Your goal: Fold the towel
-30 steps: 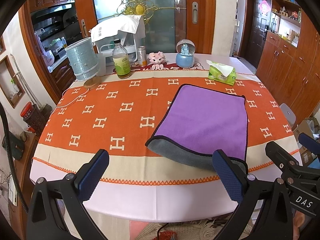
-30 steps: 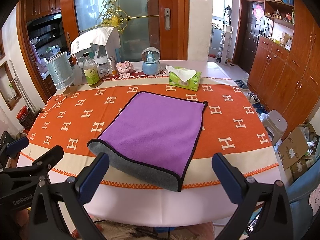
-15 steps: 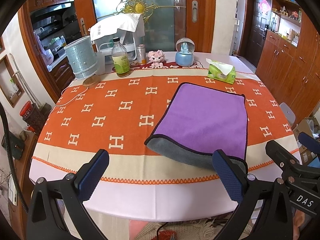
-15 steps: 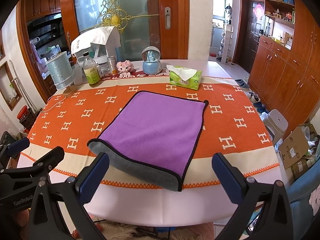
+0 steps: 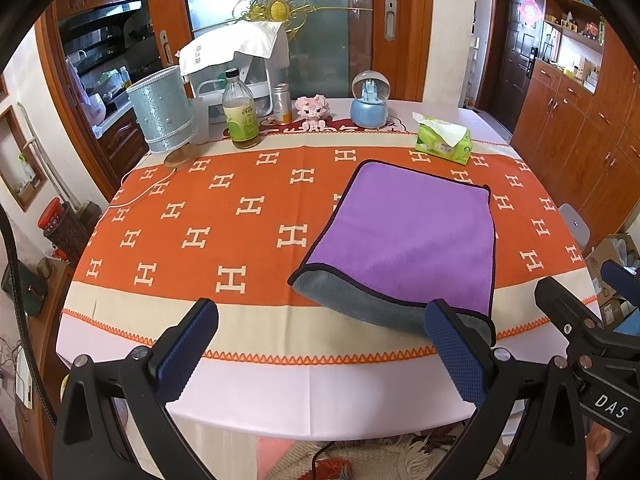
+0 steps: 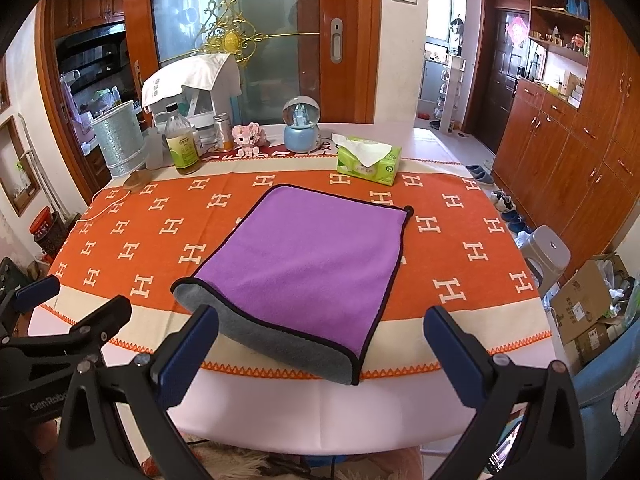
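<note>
- The purple towel (image 5: 404, 236) lies folded on the orange H-patterned tablecloth (image 5: 200, 216), its grey underside showing along the near edge, which overlaps the cream border of the cloth.
- The left gripper (image 5: 320, 344) hangs off the near edge of the table with its blue-padded fingers (image 5: 188, 344) spread wide, holding nothing; its right finger sits in front of the towel's near right corner.
- The right gripper (image 6: 320, 348) is likewise back from the table, fingers (image 6: 456, 356) wide apart and empty, the towel's near edge lying between them in its view.
- Beyond the towel's far right corner stands a green tissue box (image 6: 368, 160).
- Along the far side stand a snow globe (image 6: 302, 128), a pink toy figure (image 6: 250, 136), a bottle with a green label (image 6: 182, 144) and a silvery lamp (image 6: 120, 140).
</note>
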Action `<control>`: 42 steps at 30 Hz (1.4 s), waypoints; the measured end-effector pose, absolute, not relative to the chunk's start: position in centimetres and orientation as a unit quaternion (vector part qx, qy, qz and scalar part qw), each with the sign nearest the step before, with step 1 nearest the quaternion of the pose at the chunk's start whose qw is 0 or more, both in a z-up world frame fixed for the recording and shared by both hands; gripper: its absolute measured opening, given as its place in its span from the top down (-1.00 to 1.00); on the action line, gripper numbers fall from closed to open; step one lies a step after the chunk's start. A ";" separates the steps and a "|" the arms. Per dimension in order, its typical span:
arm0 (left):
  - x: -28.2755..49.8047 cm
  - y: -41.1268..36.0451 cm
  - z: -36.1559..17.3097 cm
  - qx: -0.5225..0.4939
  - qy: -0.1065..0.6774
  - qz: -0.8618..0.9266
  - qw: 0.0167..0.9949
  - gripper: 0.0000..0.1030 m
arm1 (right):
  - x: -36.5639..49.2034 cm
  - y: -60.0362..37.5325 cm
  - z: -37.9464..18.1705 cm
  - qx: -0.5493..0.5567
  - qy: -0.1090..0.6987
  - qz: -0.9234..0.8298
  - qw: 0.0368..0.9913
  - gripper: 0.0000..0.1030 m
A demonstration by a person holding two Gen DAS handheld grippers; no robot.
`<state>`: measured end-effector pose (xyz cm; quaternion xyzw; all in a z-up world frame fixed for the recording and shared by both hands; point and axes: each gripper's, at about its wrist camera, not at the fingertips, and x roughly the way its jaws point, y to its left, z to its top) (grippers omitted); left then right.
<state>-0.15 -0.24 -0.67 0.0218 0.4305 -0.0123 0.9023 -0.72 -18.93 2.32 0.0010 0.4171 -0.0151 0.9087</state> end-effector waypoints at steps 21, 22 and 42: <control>-0.1 -0.3 -0.6 0.022 0.431 -0.012 0.902 -0.99 | -0.7 -18.4 2.4 0.002 0.418 -0.011 0.908 -0.99; -0.1 -0.3 -0.6 0.022 0.431 -0.012 0.902 -0.99 | -0.7 -18.4 2.4 0.003 0.418 -0.011 0.908 -0.99; 1.3 -0.5 -0.2 0.019 0.435 -0.019 0.900 -0.99 | -0.4 -18.4 2.3 0.001 0.418 -0.012 0.908 -0.99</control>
